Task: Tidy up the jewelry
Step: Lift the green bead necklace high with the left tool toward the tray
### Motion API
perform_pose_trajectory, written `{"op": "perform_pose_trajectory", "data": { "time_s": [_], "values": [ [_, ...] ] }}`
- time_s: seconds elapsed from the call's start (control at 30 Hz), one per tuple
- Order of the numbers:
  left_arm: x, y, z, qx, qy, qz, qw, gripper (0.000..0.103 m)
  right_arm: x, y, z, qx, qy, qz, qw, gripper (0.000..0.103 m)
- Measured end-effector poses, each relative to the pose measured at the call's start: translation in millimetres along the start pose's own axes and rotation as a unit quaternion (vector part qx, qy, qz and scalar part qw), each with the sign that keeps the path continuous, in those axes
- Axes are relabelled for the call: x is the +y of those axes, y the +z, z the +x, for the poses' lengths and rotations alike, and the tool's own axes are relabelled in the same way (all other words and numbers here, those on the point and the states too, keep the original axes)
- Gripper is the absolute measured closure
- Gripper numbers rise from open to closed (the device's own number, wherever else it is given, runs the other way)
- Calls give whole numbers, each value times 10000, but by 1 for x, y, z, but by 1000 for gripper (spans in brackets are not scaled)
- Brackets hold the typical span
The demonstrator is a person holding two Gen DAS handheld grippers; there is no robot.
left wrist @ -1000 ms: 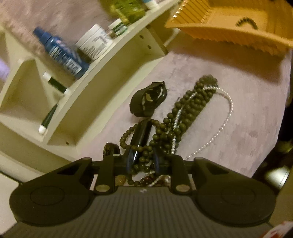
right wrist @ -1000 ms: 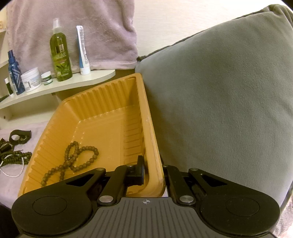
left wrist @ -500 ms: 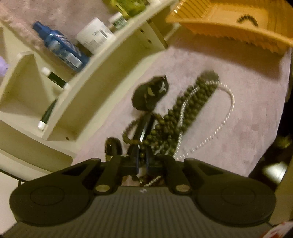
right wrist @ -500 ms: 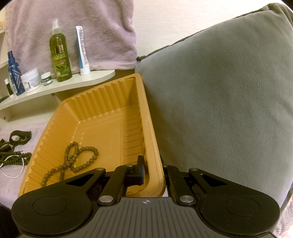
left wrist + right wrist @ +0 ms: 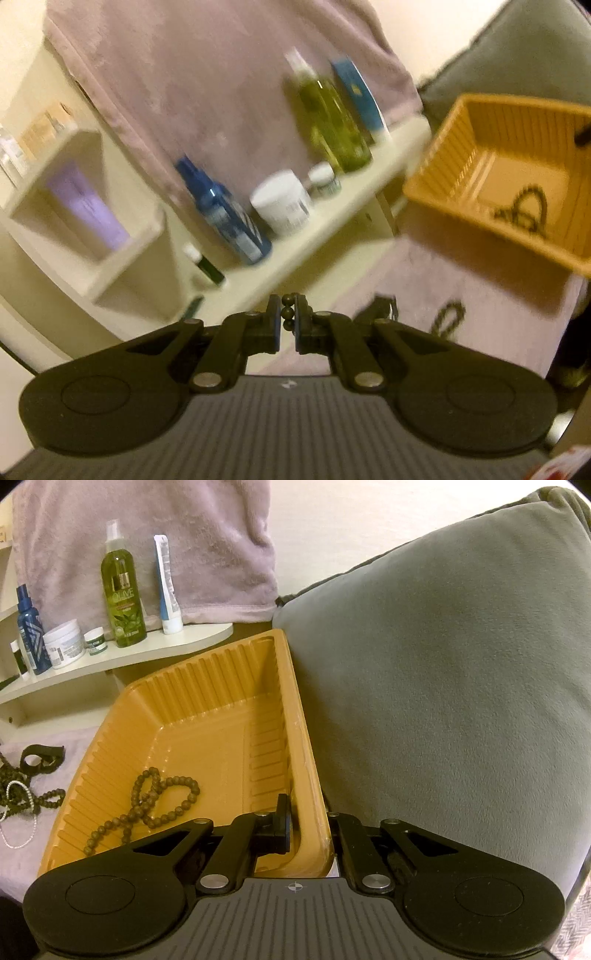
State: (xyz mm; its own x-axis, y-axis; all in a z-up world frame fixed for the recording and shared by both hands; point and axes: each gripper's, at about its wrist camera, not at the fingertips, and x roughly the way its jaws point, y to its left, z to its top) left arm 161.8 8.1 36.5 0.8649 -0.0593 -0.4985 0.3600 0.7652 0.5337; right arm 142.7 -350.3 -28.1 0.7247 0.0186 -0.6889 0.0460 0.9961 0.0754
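My left gripper [image 5: 287, 314] is shut on a dark bead strand [image 5: 287, 309], a few beads showing between its pads, lifted above the mauve cloth [image 5: 480, 295]. The rest of the strand is hidden below. My right gripper [image 5: 308, 823] is shut on the right rim of the orange tray [image 5: 306, 760], which leans against a grey cushion [image 5: 443, 664]. A brown bead necklace [image 5: 147, 801] lies inside the tray; it also shows in the left wrist view [image 5: 524, 212]. The tray shows there at right [image 5: 436, 184]. More beads [image 5: 22, 794], a pearl string [image 5: 22, 834] and a black strap [image 5: 40, 757] lie on the cloth.
A cream shelf [image 5: 147, 653] carries a green olive bottle [image 5: 122, 590], a blue-and-white tube [image 5: 166, 587], a blue spray bottle [image 5: 31, 635] and white jars [image 5: 64, 642]. A mauve towel [image 5: 147, 535] hangs behind. A side cubby [image 5: 85, 206] holds a purple item.
My left gripper closed on a bead strand in the pile and lifted it, tilting up so the shelf and tray fill the view. The right gripper held still on the tray rim.
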Motion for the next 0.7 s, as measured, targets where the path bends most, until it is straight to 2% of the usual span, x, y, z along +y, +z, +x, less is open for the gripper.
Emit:
{"op": "perform_pose_trajectory", "data": {
  "time_s": [0.23, 0.7],
  "values": [
    [19, 35, -16, -418, 16, -203, 9989, 97, 1, 0, -1, -27, 5, -19, 10000, 97],
    [42, 109, -51, -1220, 60, -257, 9922, 97, 2, 0, -3, -82, 24, -4, 10000, 98]
  ]
}}
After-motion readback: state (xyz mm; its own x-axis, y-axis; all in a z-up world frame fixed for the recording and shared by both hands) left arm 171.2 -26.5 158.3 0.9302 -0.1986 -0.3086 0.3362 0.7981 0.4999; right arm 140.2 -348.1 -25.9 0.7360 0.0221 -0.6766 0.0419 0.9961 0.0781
